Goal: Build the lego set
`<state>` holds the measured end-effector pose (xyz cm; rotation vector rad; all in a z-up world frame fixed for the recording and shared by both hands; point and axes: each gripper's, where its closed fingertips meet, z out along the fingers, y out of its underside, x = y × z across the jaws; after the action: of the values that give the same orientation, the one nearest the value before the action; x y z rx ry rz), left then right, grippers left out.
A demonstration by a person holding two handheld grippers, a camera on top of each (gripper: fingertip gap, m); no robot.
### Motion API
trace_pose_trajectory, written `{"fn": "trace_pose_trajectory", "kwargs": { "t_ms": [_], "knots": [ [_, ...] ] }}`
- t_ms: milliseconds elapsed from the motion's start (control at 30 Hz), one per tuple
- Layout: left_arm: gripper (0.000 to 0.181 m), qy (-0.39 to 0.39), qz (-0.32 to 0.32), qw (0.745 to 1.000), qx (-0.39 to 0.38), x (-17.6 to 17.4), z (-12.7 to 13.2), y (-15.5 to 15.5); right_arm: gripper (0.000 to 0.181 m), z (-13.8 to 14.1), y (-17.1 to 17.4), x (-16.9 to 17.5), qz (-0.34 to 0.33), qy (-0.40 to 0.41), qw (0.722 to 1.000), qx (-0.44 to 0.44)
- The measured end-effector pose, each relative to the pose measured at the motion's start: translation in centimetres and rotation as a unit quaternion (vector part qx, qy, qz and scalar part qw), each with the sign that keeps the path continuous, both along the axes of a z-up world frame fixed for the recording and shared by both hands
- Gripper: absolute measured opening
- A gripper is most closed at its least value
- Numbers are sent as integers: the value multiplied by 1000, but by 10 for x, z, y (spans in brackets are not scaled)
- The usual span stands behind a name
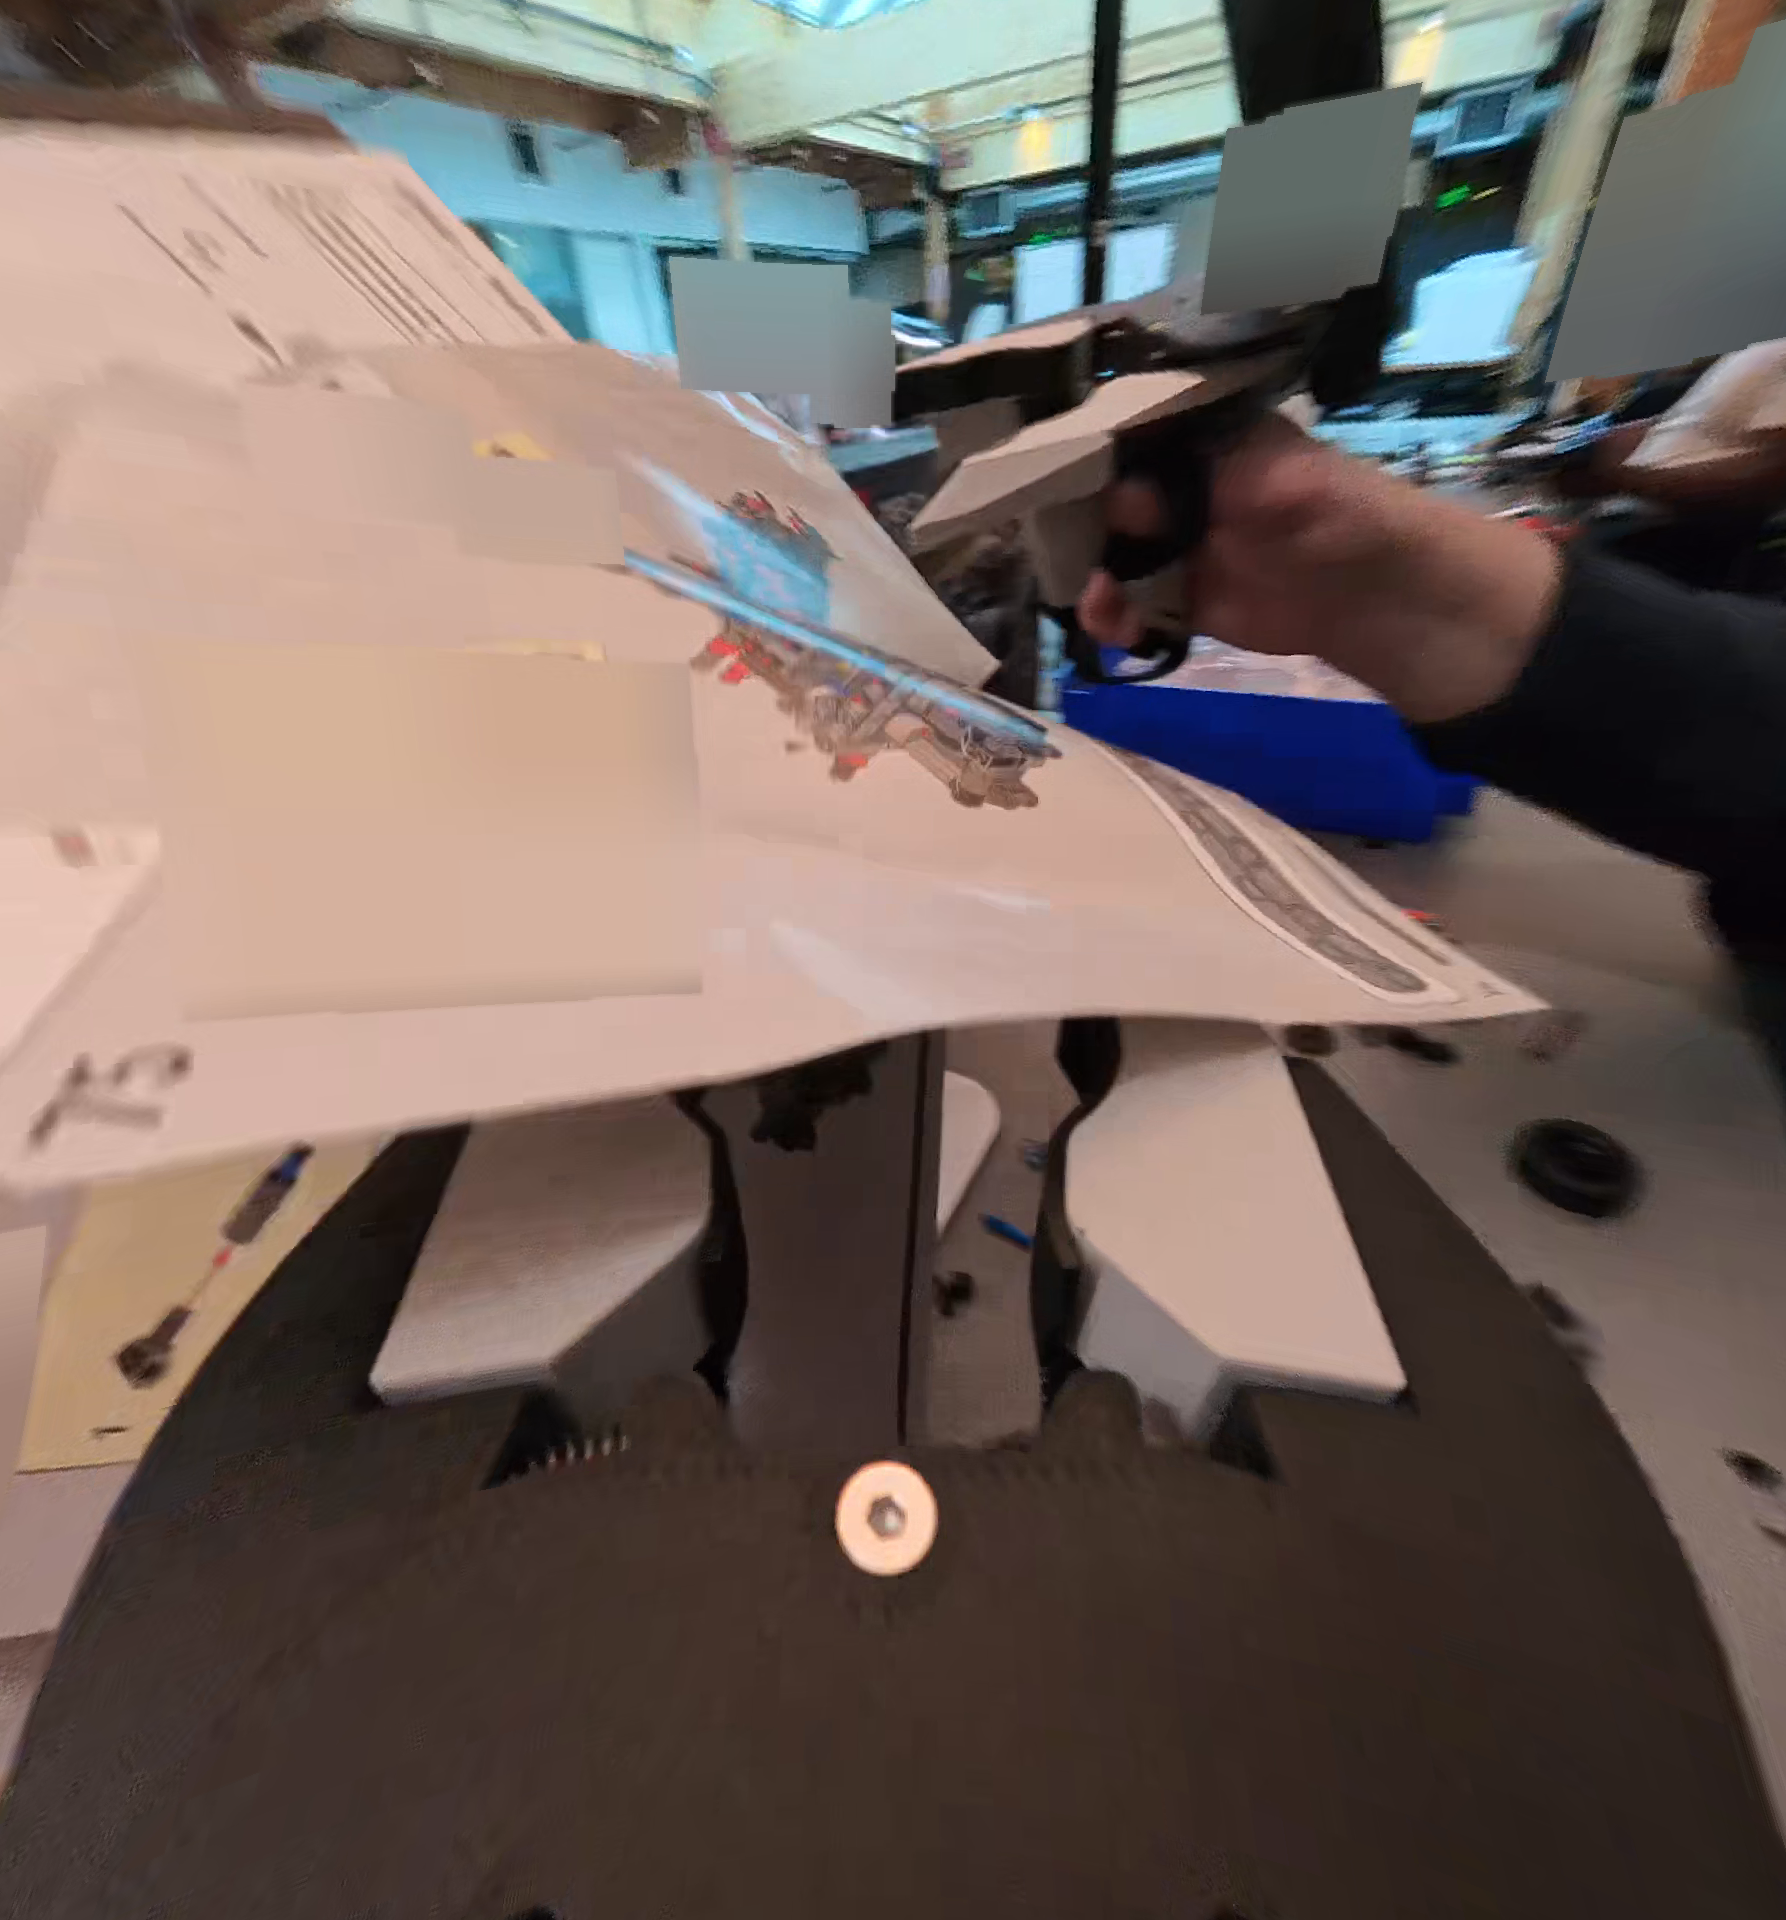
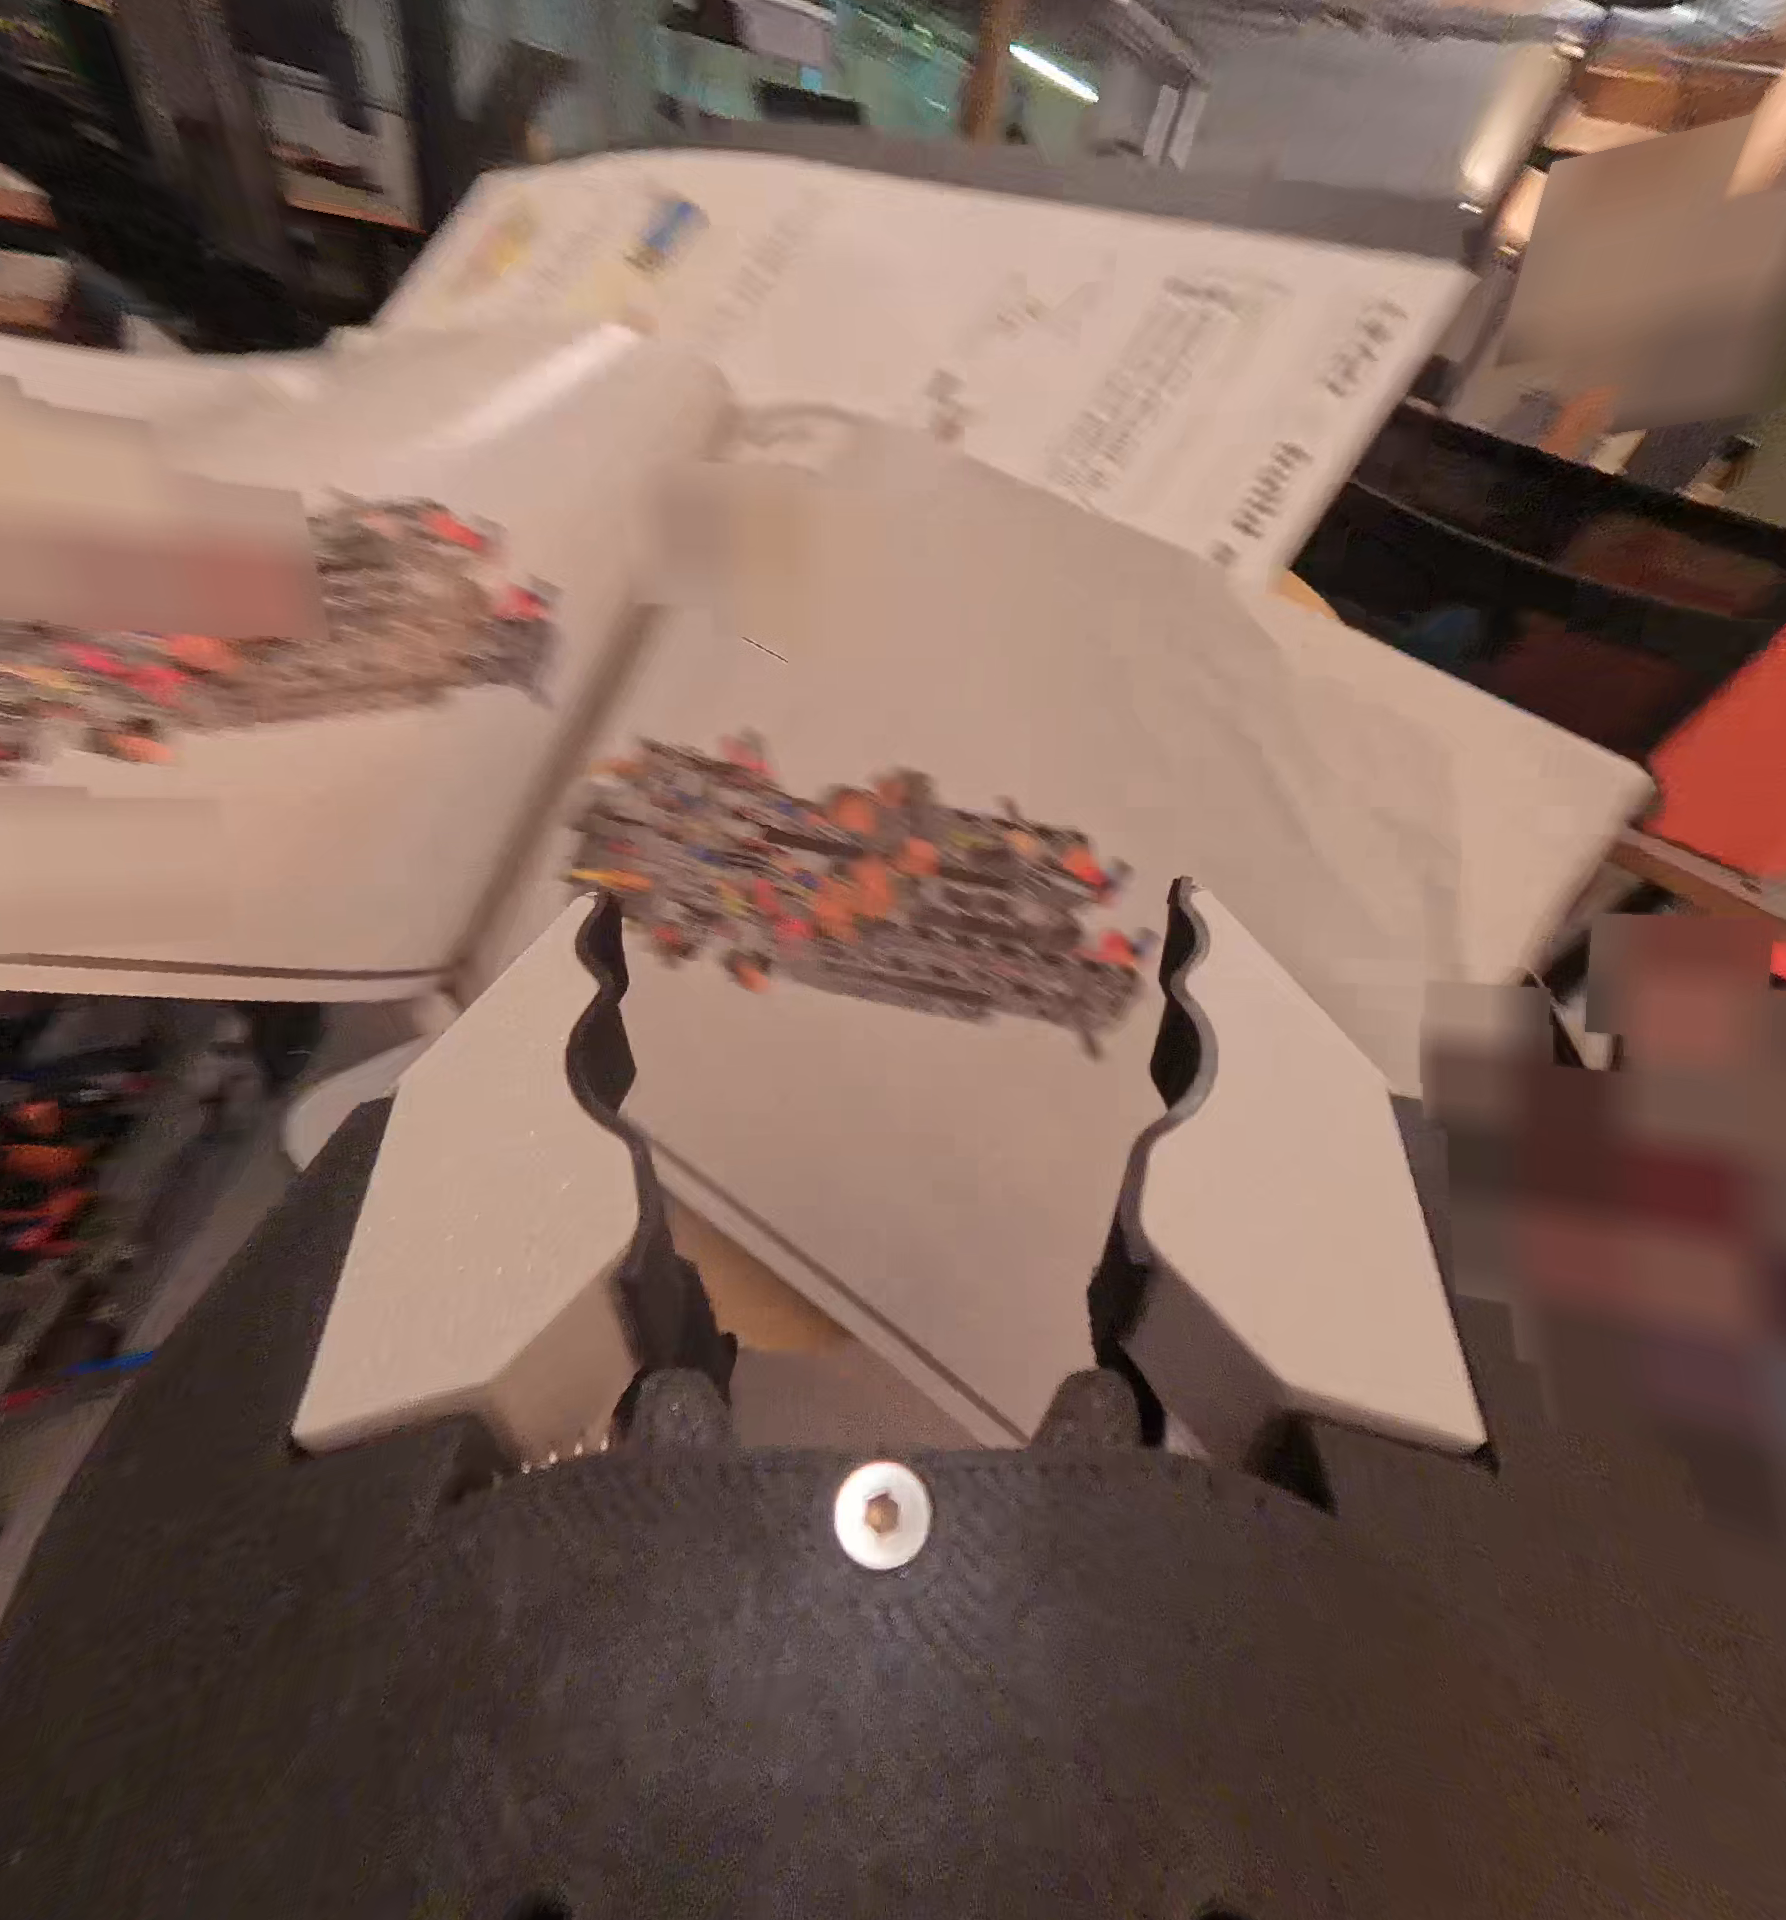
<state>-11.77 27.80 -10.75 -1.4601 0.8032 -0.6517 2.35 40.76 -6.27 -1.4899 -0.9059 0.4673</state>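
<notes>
The open instruction booklet (image 2: 972,644) is the largest thing in both views. In the right wrist view it fills the frame from 9 to 2 o'clock, its spine running from about 7 o'clock up to 1 o'clock and its long axis lying across the frame. In the left wrist view a raised page (image 1: 764,831) sags over the left hand-held gripper (image 1: 894,1049), whose fingertips it hides. Those fingers stand a narrow gap apart lower down, but whether the tips pinch the page I cannot tell.

At 2 o'clock in the left view a hand (image 1: 1315,561) holds the right hand-held gripper (image 1: 982,499) above a blue bin (image 1: 1263,748). In its own view the right hand-held gripper (image 2: 894,914) is spread wide and holds nothing, hanging just over the printed model on the near page.

On the grey counter (image 1: 1647,1403) lie a black tyre (image 1: 1575,1169) at 3 o'clock and a small blue pin (image 1: 1005,1231) near centre. A blurred heap of orange and black lego pieces (image 2: 27,1174) sits at 9 o'clock in the right view.

No built model shows. This looks like page-turning to find the step, and with pieces loose, much of the build seems left.
</notes>
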Motion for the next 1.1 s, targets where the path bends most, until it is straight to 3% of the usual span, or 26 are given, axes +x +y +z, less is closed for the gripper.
{"fn": "trace_pose_trajectory", "kwargs": {
  "t_ms": [33,167,333,433,533,667,767,833,1100],
  "knots": [
    [75,-19,-38,999,-30,-2,-3,-3,103,-6,12,11,-24,0,1000,-4],
    [106,-155,-168,970,-84,-28,11,-20,106,-33,37,27,-61,-12,998,-31],
    [115,-218,-191,954,-81,-51,28,-24,99,-45,39,23,-77,-73,994,5],
    [97,-206,-156,962,-87,-54,26,-16,95,-45,38,21,-81,-78,994,13],
    [55,-177,-99,975,-95,-54,16,-2,82,-44,39,23,-84,-75,994,15],
    [18,-183,-54,977,-95,-62,13,10,71,-42,38,23,-85,-80,993,27],
    [0,-180,-35,979,-84,-73,11,13,29,-39,34,23,-84,-92,991,47],
    [0,-182,-19,979,-87,-82,10,17,15,-39,31,20,-77,-103,990,54],
    [0,-154,73,982,-83,-126,2,31,0,-26,21,16,-56,-80,994,53]
  ]
}}
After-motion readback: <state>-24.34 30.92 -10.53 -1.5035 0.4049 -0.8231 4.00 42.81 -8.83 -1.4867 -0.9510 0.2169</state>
